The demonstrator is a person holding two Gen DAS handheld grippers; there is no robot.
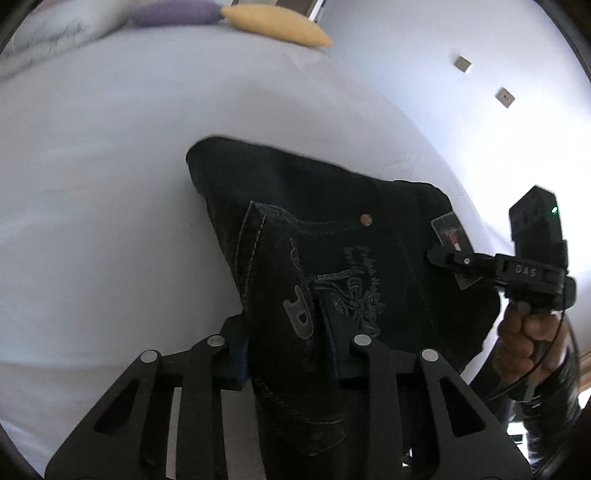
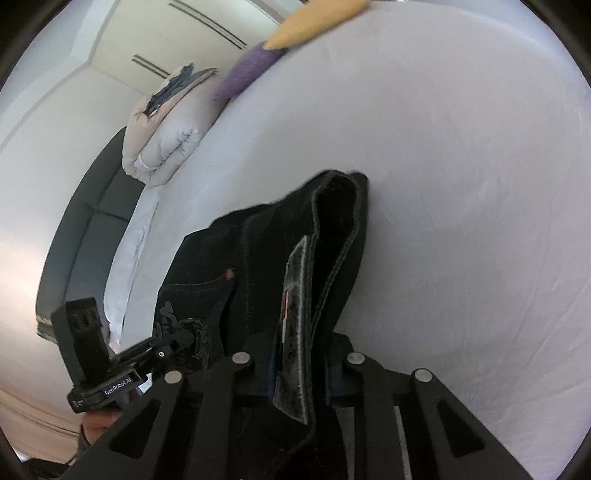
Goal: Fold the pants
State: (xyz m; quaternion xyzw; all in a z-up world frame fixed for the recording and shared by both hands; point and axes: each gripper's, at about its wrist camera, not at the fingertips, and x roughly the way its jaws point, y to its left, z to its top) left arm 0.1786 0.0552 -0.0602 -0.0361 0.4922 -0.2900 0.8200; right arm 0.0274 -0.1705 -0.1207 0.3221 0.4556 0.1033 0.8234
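Left wrist view: our left gripper [image 1: 291,354] clenched on dark pants [image 1: 332,258] at frame centre; embroidered pocket [image 1: 332,295], copper rivet [image 1: 365,219]. "DAS" readable on our right gripper [image 1: 448,258] at right edge, pinching waistband patch [image 1: 448,229]. White sheet [image 1: 110,184] fills left half, open. Yellow pillow [image 1: 277,24] at top.

Right wrist view: right gripper [image 2: 299,373] clamped on patch. "GenRobot.AI" readable on left gripper [image 2: 173,341], lower left. Folded duvet [image 2: 162,140] upper left; sheet open at right.
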